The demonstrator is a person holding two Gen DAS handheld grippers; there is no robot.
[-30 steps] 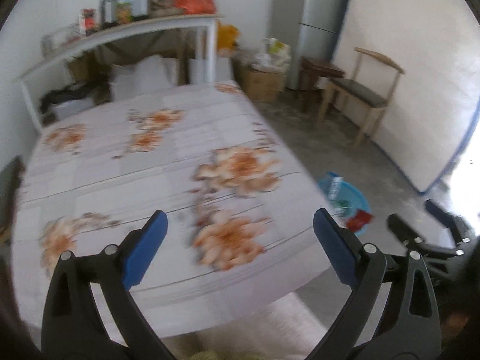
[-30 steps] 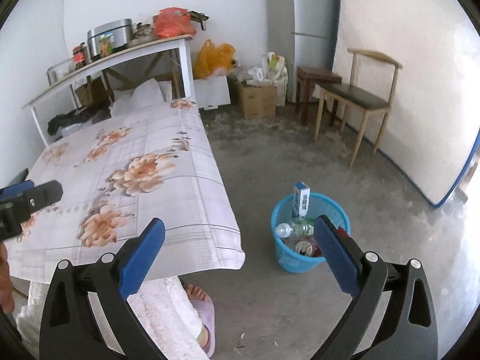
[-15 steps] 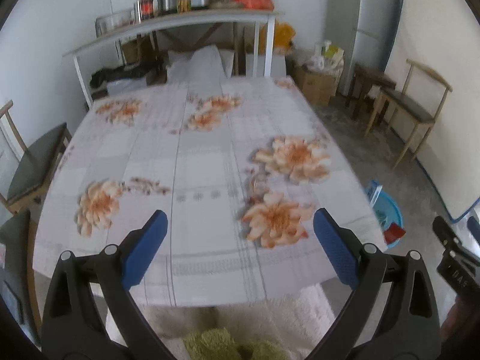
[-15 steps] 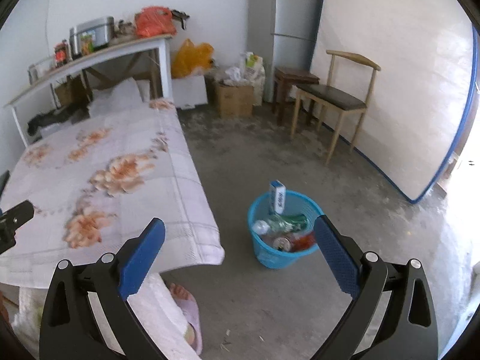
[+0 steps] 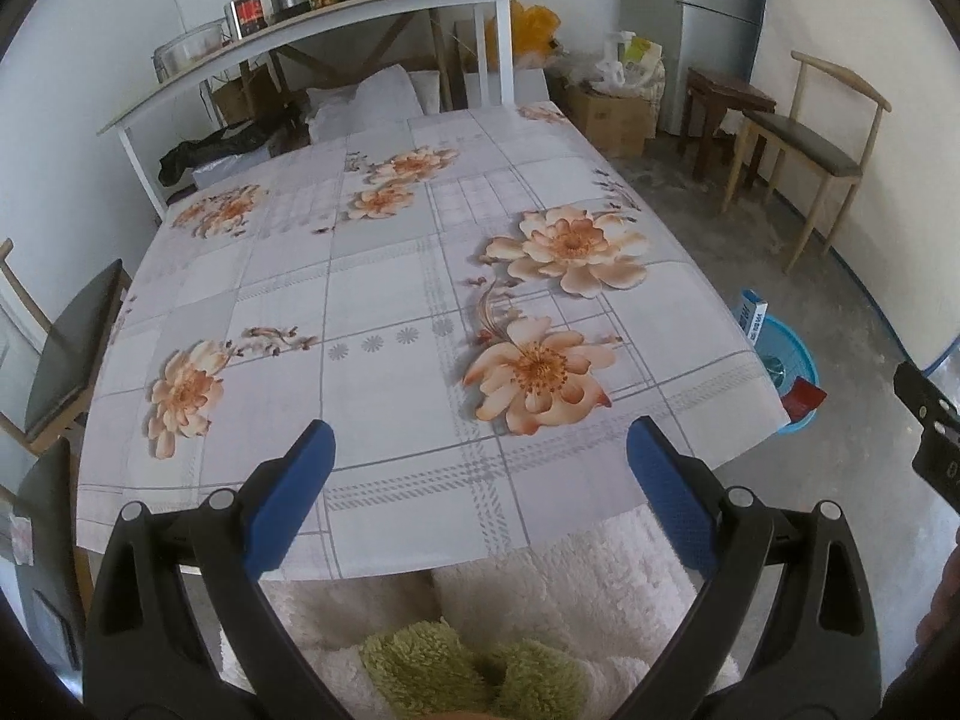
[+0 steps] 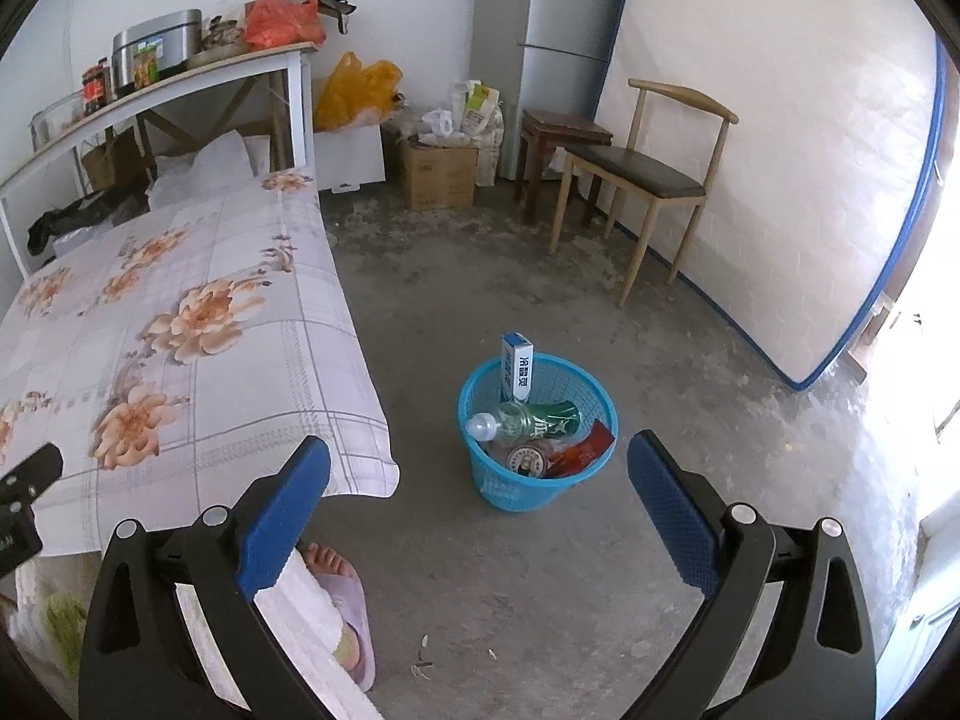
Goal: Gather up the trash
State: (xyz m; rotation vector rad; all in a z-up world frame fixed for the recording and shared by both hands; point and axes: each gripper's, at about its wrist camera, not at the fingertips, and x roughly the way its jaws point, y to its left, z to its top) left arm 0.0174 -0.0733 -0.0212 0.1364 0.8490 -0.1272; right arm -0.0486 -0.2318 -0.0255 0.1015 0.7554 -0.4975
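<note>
A blue trash basket [image 6: 591,474] stands on the concrete floor right of the table. It holds a white and blue carton [image 6: 516,365], a green plastic bottle [image 6: 528,420], a can [image 6: 527,459] and a red wrapper [image 6: 585,447]. My right gripper [image 6: 480,489] is open and empty, above and in front of the basket. My left gripper [image 5: 479,474] is open and empty over the near edge of the floral tablecloth [image 5: 384,312]. The basket also shows at the right in the left wrist view [image 5: 798,360].
A wooden chair [image 6: 651,180] and a dark stool [image 6: 561,144] stand by the far wall, next to a fridge [image 6: 567,30] and cardboard boxes [image 6: 441,171]. A white shelf [image 5: 312,24] with jars stands behind the table. A chair [image 5: 66,348] is at its left. My slippered foot [image 6: 342,594] is below.
Both views have pulled back and steadied. The left view swung left to centre on the table. The right gripper drew away from the basket. Both grippers stayed open.
</note>
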